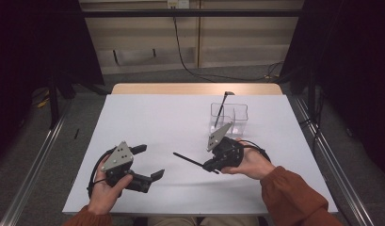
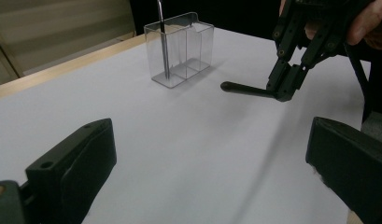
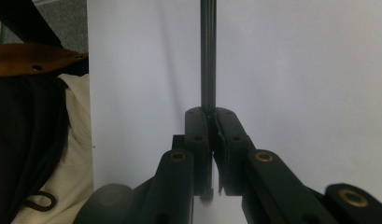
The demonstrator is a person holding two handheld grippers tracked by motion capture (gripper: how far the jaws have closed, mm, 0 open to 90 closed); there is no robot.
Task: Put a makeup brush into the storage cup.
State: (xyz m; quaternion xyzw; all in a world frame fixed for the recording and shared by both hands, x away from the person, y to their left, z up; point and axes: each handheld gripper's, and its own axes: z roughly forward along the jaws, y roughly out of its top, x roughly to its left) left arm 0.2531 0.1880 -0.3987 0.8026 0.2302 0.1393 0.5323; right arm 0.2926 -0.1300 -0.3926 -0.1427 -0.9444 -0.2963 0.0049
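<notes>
The thin black stick (image 1: 188,159) is pinched at one end between the pressed-together jaws of the right gripper (image 1: 212,165), and its free end juts out to the left, just above the white table (image 1: 157,117). The clear two-compartment holder (image 1: 228,117) is the landmark: the stick hangs on the near side of it, toward the person, close but apart. A second dark stick (image 1: 221,107) already stands tilted in the holder's left compartment, its top leaning out over the far rim.

To do this step well, I judge the hand should turn the stick from level toward upright before it nears the holder, then lower the free tip into a compartment without knocking the light plastic wall or the standing stick. The grip sits near the stick's end, so the long free part may swing; a slow move suits it.

The left gripper (image 1: 150,162) rests well to the near left of the holder, jaws spread wide and holding nothing.
</notes>
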